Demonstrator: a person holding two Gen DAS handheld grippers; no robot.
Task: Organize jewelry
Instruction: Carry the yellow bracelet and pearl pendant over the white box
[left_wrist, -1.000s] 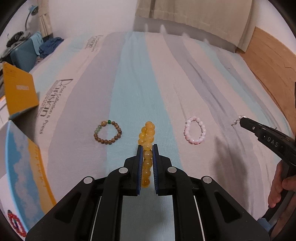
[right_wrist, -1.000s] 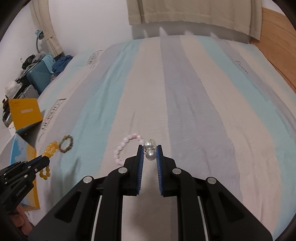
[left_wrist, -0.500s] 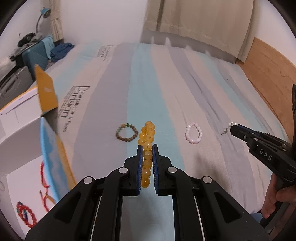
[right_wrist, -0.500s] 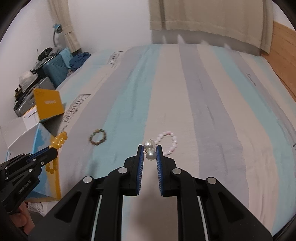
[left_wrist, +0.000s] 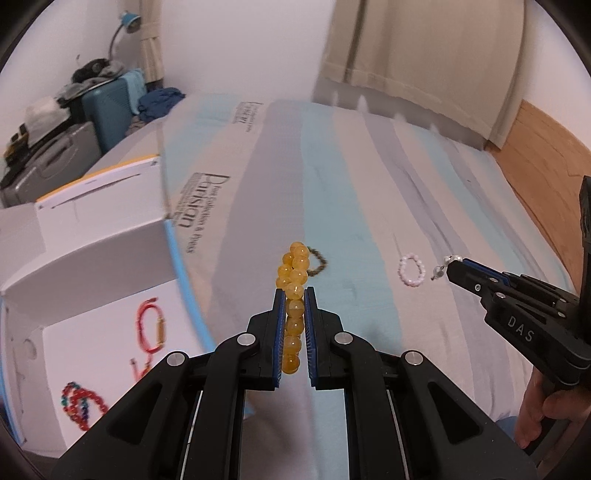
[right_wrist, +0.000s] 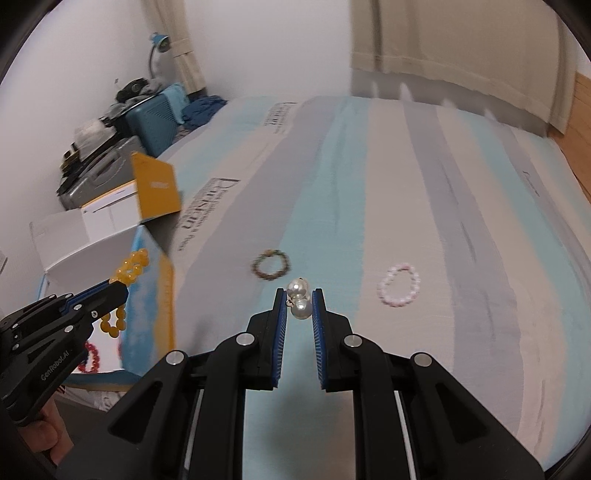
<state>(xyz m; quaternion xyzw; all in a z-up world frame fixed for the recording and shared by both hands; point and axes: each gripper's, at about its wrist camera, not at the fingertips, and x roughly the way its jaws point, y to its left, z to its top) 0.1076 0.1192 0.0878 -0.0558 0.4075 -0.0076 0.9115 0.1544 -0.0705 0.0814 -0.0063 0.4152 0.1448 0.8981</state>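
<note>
My left gripper (left_wrist: 294, 293) is shut on a yellow bead bracelet (left_wrist: 293, 273) and holds it in the air beside the open white box (left_wrist: 110, 236); it also shows in the right wrist view (right_wrist: 118, 286). My right gripper (right_wrist: 299, 295) is shut on pearl earrings (right_wrist: 300, 297) above the bed; it also shows in the left wrist view (left_wrist: 448, 269). A brown bead bracelet (right_wrist: 271, 264) and a pink bead bracelet (right_wrist: 400, 290) lie on the striped bedsheet (right_wrist: 369, 184).
The box holds a red cord bracelet (left_wrist: 151, 328) and a red-blue bead bracelet (left_wrist: 81, 404). Its orange flap (right_wrist: 157, 190) stands up. Suitcases and clutter (left_wrist: 74, 122) stand against the left wall. A curtain (left_wrist: 424, 55) hangs behind the bed.
Both grippers have swung left toward the box with their jewelry still held. The box interior has come into the left wrist view.
</note>
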